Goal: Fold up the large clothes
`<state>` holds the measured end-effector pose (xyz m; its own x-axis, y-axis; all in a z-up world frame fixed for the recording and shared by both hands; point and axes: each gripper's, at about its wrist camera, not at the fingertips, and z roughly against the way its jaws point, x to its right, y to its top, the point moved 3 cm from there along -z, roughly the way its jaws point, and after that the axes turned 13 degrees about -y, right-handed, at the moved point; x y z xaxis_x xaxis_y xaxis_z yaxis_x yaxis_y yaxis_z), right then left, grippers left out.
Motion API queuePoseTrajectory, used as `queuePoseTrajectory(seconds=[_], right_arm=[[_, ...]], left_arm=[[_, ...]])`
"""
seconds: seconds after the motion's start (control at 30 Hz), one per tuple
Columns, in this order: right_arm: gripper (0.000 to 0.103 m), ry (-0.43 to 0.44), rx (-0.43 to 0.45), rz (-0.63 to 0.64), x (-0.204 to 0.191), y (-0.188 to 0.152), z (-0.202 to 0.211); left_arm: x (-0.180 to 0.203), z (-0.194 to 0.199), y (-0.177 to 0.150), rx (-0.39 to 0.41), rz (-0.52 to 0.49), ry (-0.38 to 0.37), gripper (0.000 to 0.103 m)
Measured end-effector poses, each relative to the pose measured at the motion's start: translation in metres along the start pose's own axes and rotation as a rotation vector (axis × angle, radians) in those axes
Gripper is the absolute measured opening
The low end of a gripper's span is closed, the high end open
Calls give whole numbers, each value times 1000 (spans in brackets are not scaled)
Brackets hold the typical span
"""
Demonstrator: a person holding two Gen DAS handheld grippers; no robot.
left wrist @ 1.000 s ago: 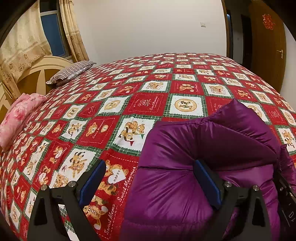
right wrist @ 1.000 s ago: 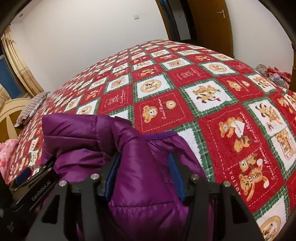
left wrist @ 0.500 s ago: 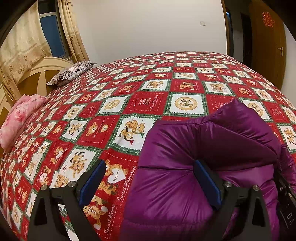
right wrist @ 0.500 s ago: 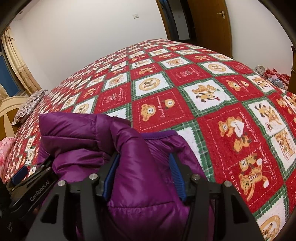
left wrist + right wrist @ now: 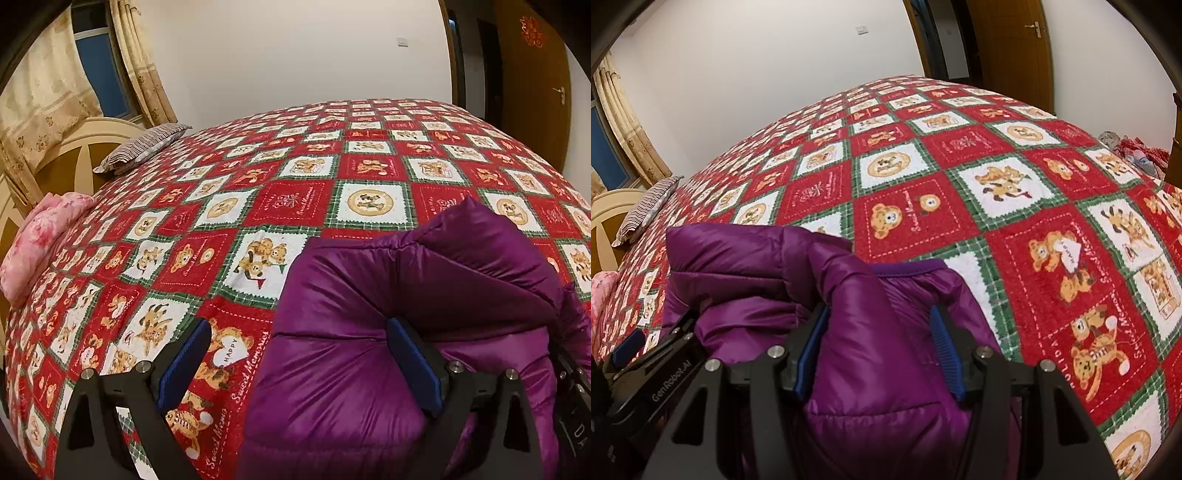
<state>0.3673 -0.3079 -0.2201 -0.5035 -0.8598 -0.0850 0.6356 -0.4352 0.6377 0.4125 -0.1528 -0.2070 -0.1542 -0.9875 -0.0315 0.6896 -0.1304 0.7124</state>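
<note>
1. Bedding in red patchwork, the quilt [image 5: 280,199], was spread across the bed.
2. At near left, the left gripper [image 5: 299,363] was held wide open, one pad against the purple jacket [image 5: 388,295].
3. Rightward, the right gripper [image 5: 879,347] was clamped on a jacket fold, nearer the bulk.

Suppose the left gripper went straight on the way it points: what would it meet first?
Probably the purple jacket, whose edge already sits between the left gripper's open fingers; past it lies the bedspread.

Both grippers have black angular frames. The left gripper [image 5: 299,362] and right gripper [image 5: 881,350] carry blue ribbed pads on the inner finger faces, with silver screws just behind them.
</note>
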Motion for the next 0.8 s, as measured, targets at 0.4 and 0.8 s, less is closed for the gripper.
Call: queuePoseTrajectory(seconds=[0.4, 0.8], right_arm=[[90, 30, 120, 26, 42, -3, 73], [86, 142, -40, -5, 48, -32, 32]], left_arm=[[-65, 84, -27, 5, 40, -368, 96], [-46, 49, -55, -69, 38, -464, 96]])
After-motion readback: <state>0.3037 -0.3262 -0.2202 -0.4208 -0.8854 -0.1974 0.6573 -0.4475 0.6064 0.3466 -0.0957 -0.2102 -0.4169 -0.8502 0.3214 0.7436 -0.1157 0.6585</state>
